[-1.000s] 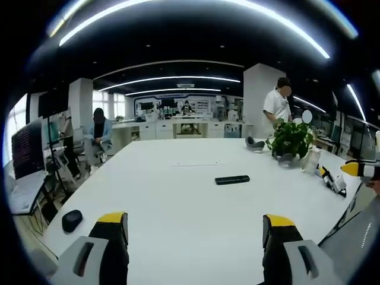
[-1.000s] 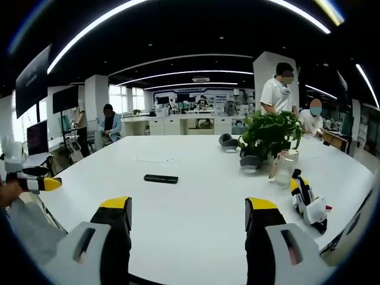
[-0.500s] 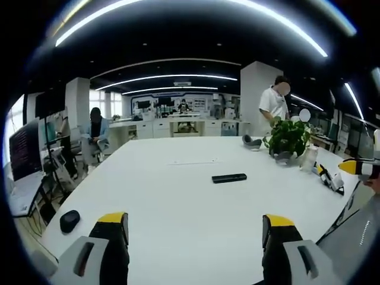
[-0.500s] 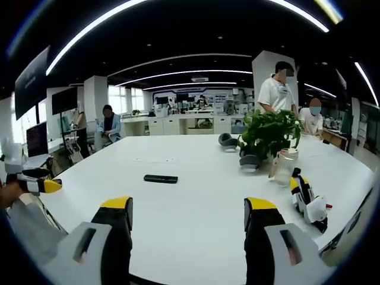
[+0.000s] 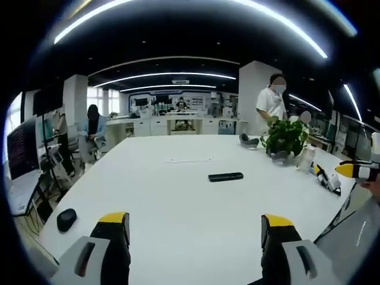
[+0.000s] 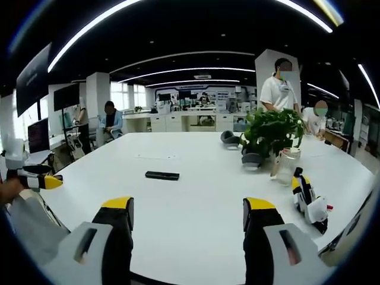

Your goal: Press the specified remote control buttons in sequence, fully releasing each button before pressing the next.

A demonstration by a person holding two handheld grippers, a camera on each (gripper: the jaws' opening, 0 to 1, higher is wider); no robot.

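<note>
The remote (image 5: 225,176) is seen mid-frame on the counter (image 5: 178,202); the plant (image 5: 286,138) is placed upper right of it.

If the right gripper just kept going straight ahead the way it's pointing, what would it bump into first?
Probably nothing soon. The right gripper is open and points out over the bare white table. The black remote lies ahead but off to the left of that line, and the potted plant sits to the right. Depth is hard to judge.

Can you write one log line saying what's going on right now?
stage: approach | remote flat on white table, untouched | left gripper open, short of remote | right gripper open | potted plant right
</note>
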